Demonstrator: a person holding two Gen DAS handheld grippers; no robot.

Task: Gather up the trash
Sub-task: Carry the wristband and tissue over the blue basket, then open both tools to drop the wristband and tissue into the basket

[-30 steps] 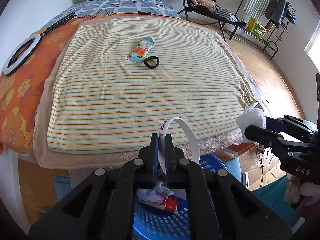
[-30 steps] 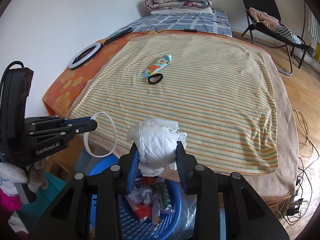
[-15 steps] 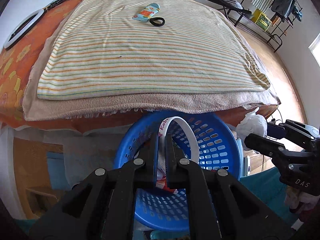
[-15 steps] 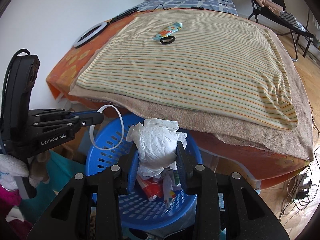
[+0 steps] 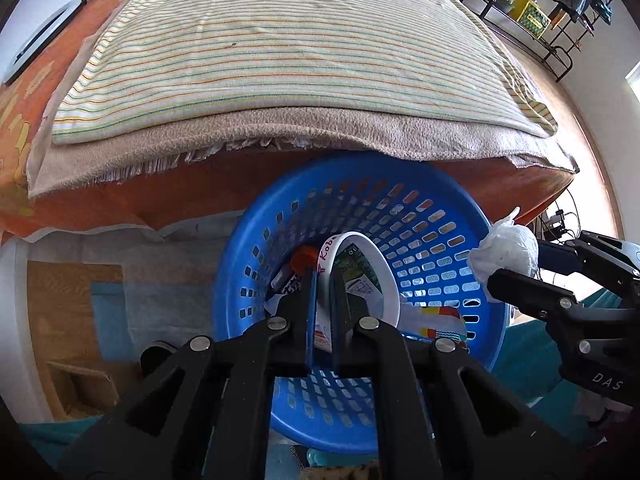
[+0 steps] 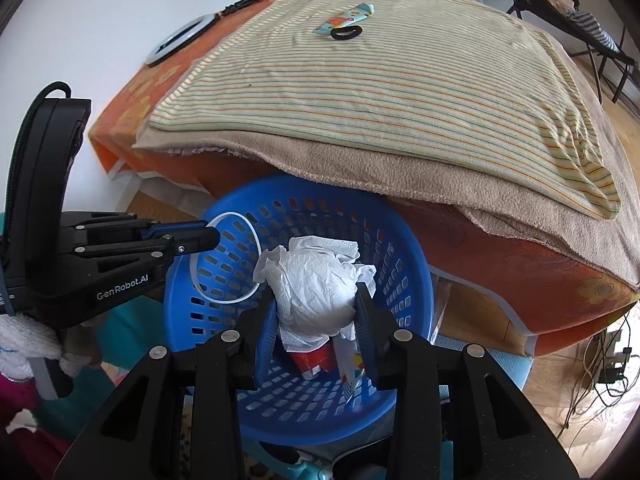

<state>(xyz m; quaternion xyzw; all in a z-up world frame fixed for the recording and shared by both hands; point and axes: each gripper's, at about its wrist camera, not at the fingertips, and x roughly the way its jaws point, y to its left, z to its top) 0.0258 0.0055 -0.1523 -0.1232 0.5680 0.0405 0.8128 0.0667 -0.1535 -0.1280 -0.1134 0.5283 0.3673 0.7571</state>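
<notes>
A blue plastic basket [image 5: 448,184] stands on the floor against the bed; it also shows in the right wrist view [image 6: 416,248] with wrappers and paper inside. My left gripper [image 5: 324,276] is shut on a white wristband [image 5: 384,268] and holds it inside the basket's mouth. In the right wrist view the left gripper [image 6: 208,236] holds the wristband [image 6: 256,248] over the basket's left rim. My right gripper [image 6: 316,304] is shut on a crumpled white tissue [image 6: 316,280] above the basket. The tissue [image 5: 508,248] shows at the basket's right rim.
On the striped blanket [image 6: 380,72] lie a colourful tube [image 6: 344,20] and a black hair tie [image 6: 346,33]. A ring light [image 6: 180,40] lies at the bed's left. A folding chair [image 6: 560,4] and cables on the wooden floor [image 6: 612,368] are to the right.
Both grippers have come down from bed height towards the basket, each keeping its hold. The wristband is now inside the basket's mouth and the tissue hangs over it.
</notes>
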